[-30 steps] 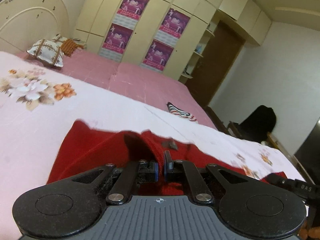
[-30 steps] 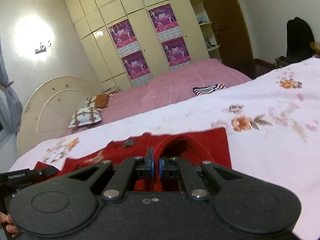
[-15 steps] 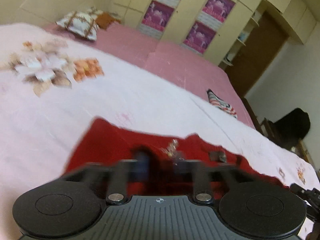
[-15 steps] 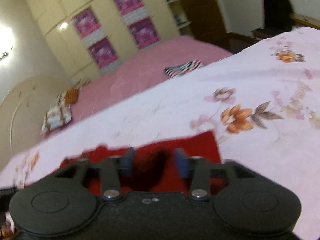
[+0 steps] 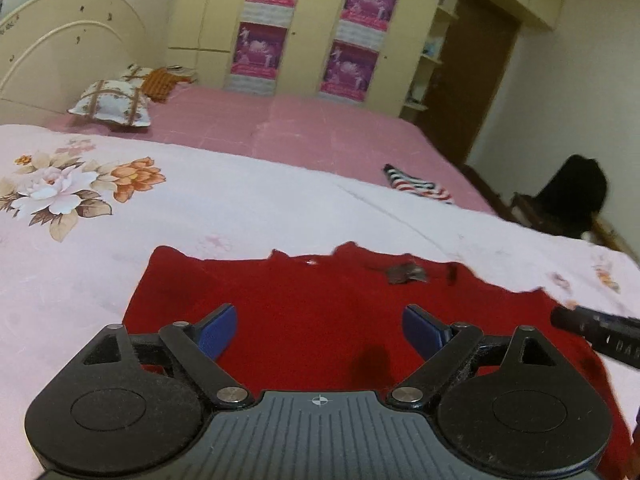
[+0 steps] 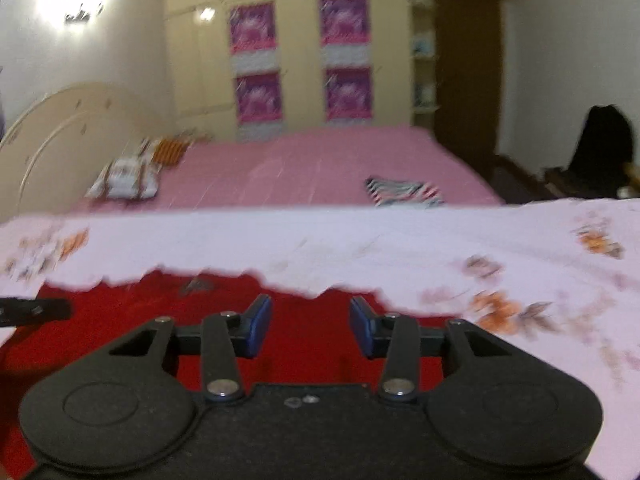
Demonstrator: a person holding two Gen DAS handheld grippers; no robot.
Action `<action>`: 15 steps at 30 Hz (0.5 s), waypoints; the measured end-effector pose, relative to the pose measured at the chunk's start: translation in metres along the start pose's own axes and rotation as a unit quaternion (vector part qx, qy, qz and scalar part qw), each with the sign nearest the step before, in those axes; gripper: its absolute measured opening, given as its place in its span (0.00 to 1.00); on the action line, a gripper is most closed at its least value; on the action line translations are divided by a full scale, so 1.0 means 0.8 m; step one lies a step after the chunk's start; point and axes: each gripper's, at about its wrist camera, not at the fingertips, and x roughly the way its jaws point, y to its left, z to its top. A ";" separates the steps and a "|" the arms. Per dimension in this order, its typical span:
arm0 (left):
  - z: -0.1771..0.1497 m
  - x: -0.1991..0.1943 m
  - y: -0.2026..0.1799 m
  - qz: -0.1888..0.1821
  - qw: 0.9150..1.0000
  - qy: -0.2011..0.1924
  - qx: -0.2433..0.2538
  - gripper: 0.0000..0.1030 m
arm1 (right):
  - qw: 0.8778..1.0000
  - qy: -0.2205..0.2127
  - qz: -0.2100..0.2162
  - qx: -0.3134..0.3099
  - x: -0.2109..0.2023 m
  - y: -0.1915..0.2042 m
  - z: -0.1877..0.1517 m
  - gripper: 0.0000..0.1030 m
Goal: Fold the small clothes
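Observation:
A red knitted garment (image 5: 312,312) lies flat on the white flowered bedsheet (image 5: 240,200), with a small dark label (image 5: 406,272) near its far edge. My left gripper (image 5: 320,328) is open and empty just above the garment's near part. The garment also shows in the right wrist view (image 6: 308,344), blurred. My right gripper (image 6: 310,330) is open and empty above the garment's right end. The tip of the other gripper shows at the right edge of the left wrist view (image 5: 592,328) and at the left edge of the right wrist view (image 6: 36,310).
A folded striped garment (image 5: 416,184) lies farther back on the pink bed cover (image 5: 312,140). Pillows (image 5: 112,104) sit by the headboard at the far left. A wardrobe wall with posters stands behind. A dark chair (image 5: 572,196) stands at the right.
Both grippers have opened and let go of the red garment, which now lies flat. Both cameras have tilted up and swung.

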 end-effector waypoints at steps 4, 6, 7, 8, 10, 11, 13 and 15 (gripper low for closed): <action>-0.009 0.027 0.027 0.073 0.997 0.025 -0.012 0.87 | 0.998 0.046 -0.043 -0.006 0.041 -0.017 -0.004 0.40; -0.021 0.026 0.038 0.071 0.997 0.012 0.009 0.87 | 0.997 0.052 -0.064 -0.011 0.051 -0.036 -0.020 0.41; -0.025 0.024 0.036 0.070 0.997 0.011 0.025 0.87 | 0.997 0.044 -0.069 -0.008 0.047 -0.043 -0.026 0.45; -0.026 0.022 0.036 0.070 0.997 0.011 0.030 0.87 | 0.997 0.042 -0.070 -0.001 0.045 -0.049 -0.030 0.47; -0.023 0.019 0.039 0.069 0.997 0.013 0.014 0.86 | 0.997 0.042 -0.067 0.013 0.043 -0.057 -0.032 0.50; -0.022 0.016 0.040 0.069 0.998 0.011 0.002 0.85 | 0.996 0.046 -0.069 0.021 0.044 -0.059 -0.031 0.50; -0.022 0.001 0.041 0.066 0.998 -0.002 -0.020 0.85 | 0.995 0.050 -0.074 0.033 0.037 -0.058 -0.026 0.49; -0.026 -0.017 0.034 0.057 0.998 -0.016 -0.014 0.85 | 0.996 0.029 -0.071 0.032 0.020 -0.044 -0.018 0.40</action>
